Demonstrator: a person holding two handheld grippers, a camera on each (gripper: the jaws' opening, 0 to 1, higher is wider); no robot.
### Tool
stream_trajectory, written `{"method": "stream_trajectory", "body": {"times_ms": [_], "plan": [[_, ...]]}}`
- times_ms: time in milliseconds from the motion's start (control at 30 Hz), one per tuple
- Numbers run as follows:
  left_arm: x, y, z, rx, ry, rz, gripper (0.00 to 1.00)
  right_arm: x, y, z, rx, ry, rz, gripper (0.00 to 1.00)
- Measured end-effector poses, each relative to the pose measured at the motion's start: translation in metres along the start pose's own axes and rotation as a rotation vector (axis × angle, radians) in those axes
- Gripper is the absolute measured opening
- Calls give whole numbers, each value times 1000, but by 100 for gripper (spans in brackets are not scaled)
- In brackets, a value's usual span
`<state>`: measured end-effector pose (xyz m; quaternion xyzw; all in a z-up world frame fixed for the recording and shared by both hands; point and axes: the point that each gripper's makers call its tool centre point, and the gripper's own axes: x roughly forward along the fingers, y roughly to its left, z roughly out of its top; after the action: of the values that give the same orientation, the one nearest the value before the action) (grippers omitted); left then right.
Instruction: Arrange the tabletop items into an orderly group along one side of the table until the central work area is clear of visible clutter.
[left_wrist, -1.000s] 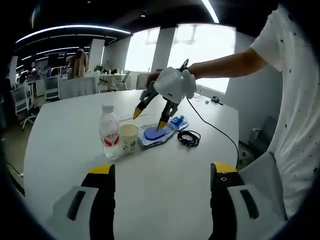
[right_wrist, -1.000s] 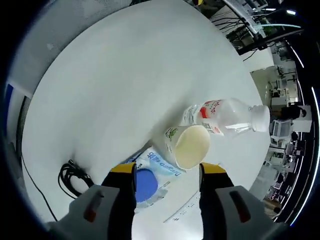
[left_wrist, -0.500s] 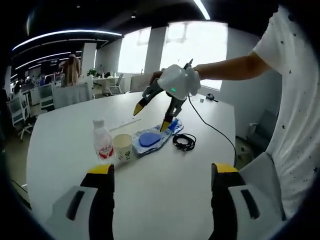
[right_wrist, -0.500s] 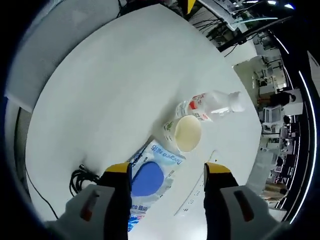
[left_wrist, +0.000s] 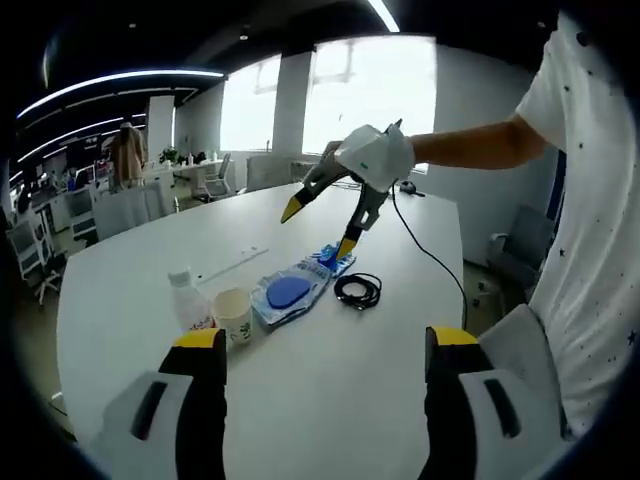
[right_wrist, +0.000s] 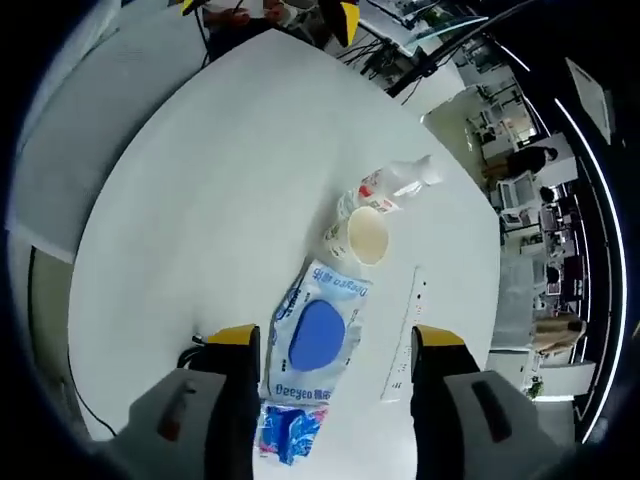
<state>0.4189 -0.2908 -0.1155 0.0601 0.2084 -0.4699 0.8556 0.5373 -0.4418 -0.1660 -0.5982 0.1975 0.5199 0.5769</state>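
On the white round table (left_wrist: 330, 400) a clear water bottle (left_wrist: 185, 300), a paper cup (left_wrist: 234, 315), a blue wipes pack (left_wrist: 290, 292) and a black cable coil (left_wrist: 358, 291) lie in a loose row. My right gripper (left_wrist: 320, 228) hangs open above the pack, not touching it. My left gripper (left_wrist: 325, 340) stands open over bare table nearer me. Looking down from the right gripper (right_wrist: 336, 340), I see the pack (right_wrist: 320, 350) between its jaws, with the cup (right_wrist: 365, 235) and the bottle (right_wrist: 390, 185) beyond.
A long white strip (right_wrist: 405, 330) lies beside the pack. A small blue packet (right_wrist: 290, 435) sits at the pack's end. A black cord (left_wrist: 425, 250) runs across the table to its edge. Office chairs and desks stand behind, with a person (left_wrist: 128, 155) far off.
Both cameras have drawn back and up, so the items look smaller. The right gripper has risen away from the wipes pack. The items have stayed in place.
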Motion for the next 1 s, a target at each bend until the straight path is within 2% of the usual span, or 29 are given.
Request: {"method": "stream_trajectory", "body": {"times_ms": [333,567,867,1000], "plan": [[5,-4,8,60,31,-3,86,-36,28,-31,202,-30,-65,61],[10,-13,14,85,40,-9,89,-55,54,-58,299,-12,-89,62],[19,-24,16,105,52,-18,93,-82,88,-82,488,-45,-136,63],[22,-26,16,106,53,-18,95,-93,108,-88,610,-81,-156,65]]}}
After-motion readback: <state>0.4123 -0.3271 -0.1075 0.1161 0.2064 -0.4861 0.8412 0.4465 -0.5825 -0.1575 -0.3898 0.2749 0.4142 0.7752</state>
